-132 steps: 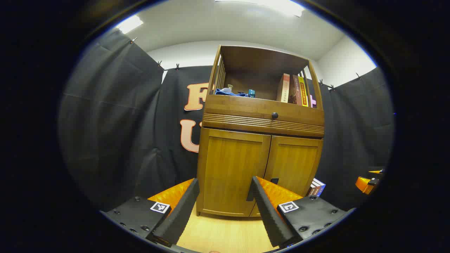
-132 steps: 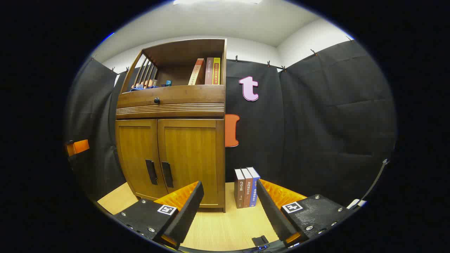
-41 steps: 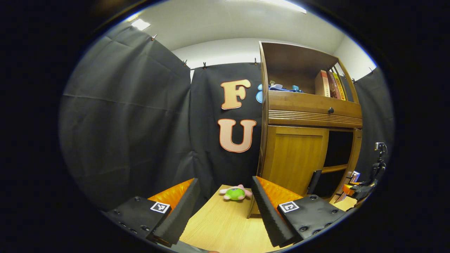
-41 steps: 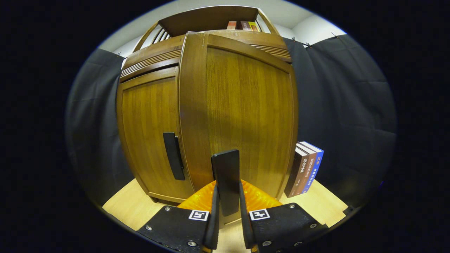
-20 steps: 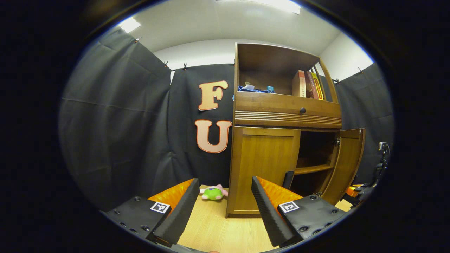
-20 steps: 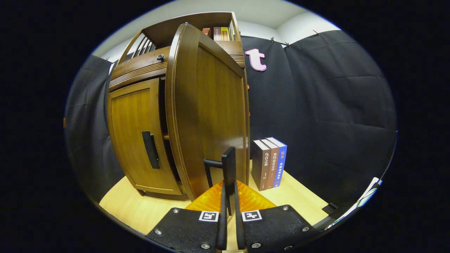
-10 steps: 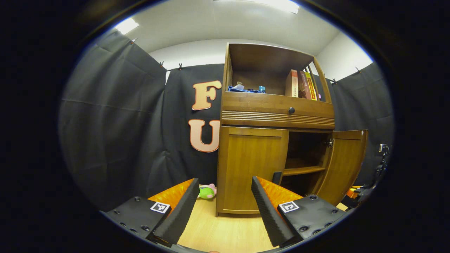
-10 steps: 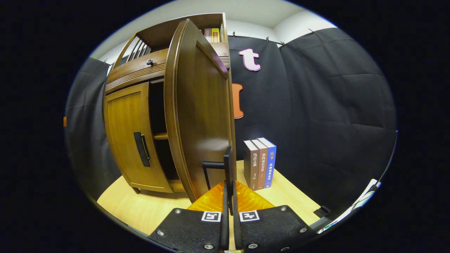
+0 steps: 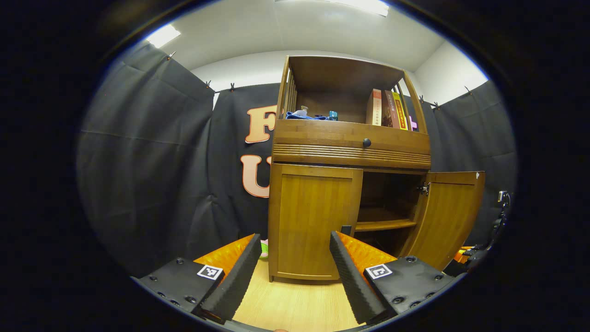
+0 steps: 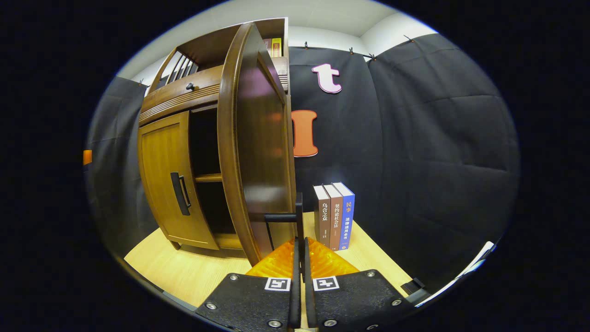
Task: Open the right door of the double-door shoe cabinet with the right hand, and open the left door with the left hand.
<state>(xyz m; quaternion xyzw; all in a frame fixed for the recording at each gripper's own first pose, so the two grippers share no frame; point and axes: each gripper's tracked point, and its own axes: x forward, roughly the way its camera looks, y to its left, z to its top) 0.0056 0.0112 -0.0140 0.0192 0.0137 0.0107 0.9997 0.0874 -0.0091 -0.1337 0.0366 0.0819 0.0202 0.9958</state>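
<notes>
While right gripper (image 10: 299, 258) clamps the handle (image 10: 298, 216), book spines (image 10: 335, 216) show Chinese titles

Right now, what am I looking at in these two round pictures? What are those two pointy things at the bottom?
Those are the fingers of two grabbing tools that a person holds, one in each hand. A small camera rides on each tool, so each picture looks along its own fingers.

In the left gripper view, the left gripper is open and holds nothing. It faces a wooden shoe cabinet whose left door is closed.

In the right gripper view, the right gripper pinches the black handle of the right door, which stands swung open. Three books stand on the wooden floor beside it.
</notes>
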